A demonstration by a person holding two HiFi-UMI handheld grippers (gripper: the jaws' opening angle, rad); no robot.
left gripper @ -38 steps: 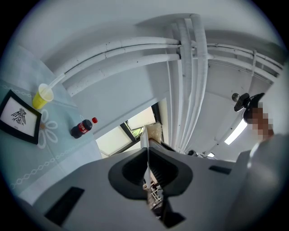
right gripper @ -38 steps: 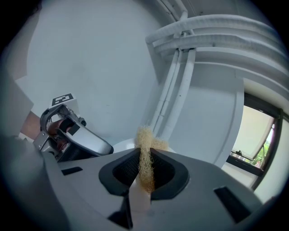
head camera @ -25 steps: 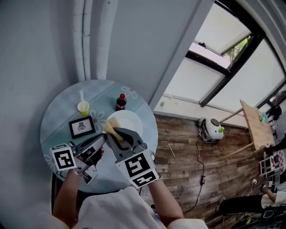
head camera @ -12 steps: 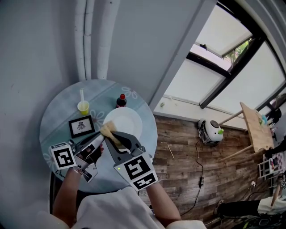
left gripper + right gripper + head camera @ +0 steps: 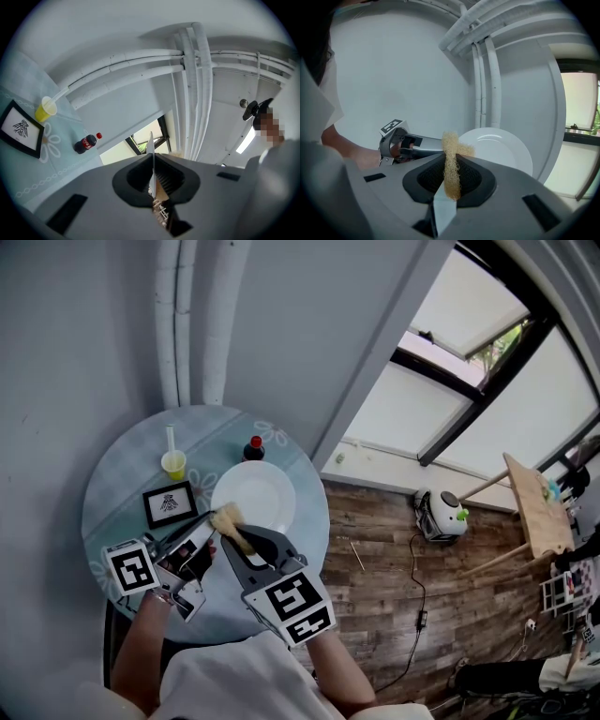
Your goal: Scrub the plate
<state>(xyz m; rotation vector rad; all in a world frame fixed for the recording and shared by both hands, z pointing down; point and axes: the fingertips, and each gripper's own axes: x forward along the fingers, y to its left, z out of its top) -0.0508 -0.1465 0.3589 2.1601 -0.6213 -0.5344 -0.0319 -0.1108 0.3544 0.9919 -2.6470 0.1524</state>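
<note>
White top (image 5: 223, 681) fills the bottom edge of the head view: plain, loose cloth, no print showing, and both forearms come out bare from under it. Now the left claw (image 5: 210, 524): matte grey jaws on a dark, boxy body with metal brackets. Close up, its shell is smooth grey with a black ribbed pocket and black slots. The left marker cube (image 5: 132, 569) is white with black squares. The right claw (image 5: 234, 536) has the same grey shell, and the right marker cube (image 5: 289, 602) carries bold black blocks.
</note>
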